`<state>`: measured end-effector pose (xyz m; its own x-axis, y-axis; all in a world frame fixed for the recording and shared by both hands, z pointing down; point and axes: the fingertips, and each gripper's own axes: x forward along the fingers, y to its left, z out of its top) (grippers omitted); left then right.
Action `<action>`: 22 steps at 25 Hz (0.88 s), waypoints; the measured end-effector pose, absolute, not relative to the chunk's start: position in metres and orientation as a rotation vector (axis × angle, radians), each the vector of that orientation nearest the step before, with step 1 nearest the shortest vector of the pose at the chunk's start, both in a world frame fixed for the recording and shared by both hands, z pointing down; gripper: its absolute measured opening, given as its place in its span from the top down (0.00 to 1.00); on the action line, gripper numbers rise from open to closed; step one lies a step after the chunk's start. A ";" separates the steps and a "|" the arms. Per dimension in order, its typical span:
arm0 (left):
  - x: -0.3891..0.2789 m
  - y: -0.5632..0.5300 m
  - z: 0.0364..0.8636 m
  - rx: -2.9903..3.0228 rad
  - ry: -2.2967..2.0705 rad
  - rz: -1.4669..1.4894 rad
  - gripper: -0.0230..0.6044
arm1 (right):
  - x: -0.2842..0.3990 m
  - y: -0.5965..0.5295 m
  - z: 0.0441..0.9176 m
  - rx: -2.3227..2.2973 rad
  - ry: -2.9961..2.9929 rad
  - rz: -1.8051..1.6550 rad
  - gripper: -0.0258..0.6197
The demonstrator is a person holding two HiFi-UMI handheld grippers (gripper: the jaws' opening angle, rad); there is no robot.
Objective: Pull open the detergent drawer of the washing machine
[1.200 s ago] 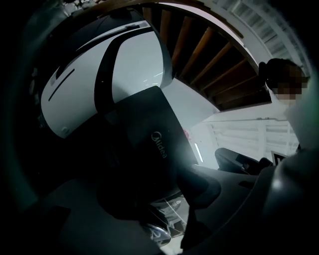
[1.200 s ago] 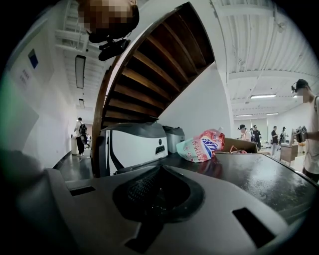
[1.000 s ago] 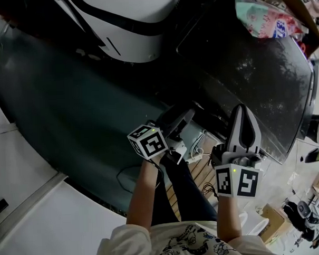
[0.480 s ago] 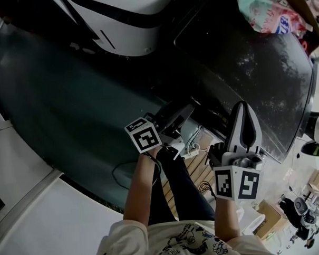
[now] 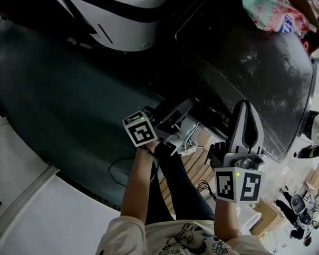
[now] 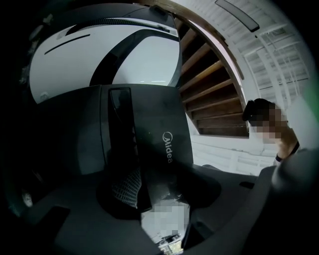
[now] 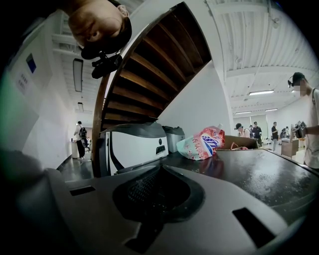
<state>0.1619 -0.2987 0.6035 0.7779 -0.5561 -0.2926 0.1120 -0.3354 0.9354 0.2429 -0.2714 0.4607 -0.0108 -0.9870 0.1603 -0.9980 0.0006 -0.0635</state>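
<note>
The washing machine (image 5: 252, 67) is a dark box with a speckled black top, at the right of the head view. Its dark drawer front (image 6: 167, 144), with a white logo, fills the middle of the left gripper view and runs down between the jaws. My left gripper (image 5: 173, 114) (image 6: 149, 196) is at the machine's front edge, shut on that drawer front. My right gripper (image 5: 244, 109) (image 7: 157, 199) hangs just to the right, over the machine's near edge. Its jaws are shut and hold nothing.
A red and white detergent bag (image 5: 273, 13) (image 7: 202, 143) lies on the machine's top at the far end. A white appliance (image 5: 123, 20) (image 6: 99, 55) stands beyond. A power strip with cables (image 5: 189, 149) lies on the floor by the person's legs (image 5: 175, 187).
The left gripper has shifted a little up and to the left in the head view, its marker cube turning with it. The right gripper has hardly moved.
</note>
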 end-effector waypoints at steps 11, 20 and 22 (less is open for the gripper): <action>0.156 -0.296 0.607 1.697 -0.314 -0.813 0.67 | 0.242 -0.268 0.468 2.153 -2.173 0.258 0.94; 0.143 -0.282 0.608 1.709 -0.313 -0.808 0.68 | 0.239 -0.262 0.469 2.155 -2.173 0.259 0.94; 0.139 -0.277 0.608 1.711 -0.313 -0.809 0.68 | 0.237 -0.259 0.469 2.155 -2.175 0.258 0.94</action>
<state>0.1390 -0.2773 0.6080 0.7263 -0.5911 -0.3509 0.2014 -0.3051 0.9308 0.2365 -0.2594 0.4692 -0.0151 -0.9860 0.1662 -0.9975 0.0034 -0.0707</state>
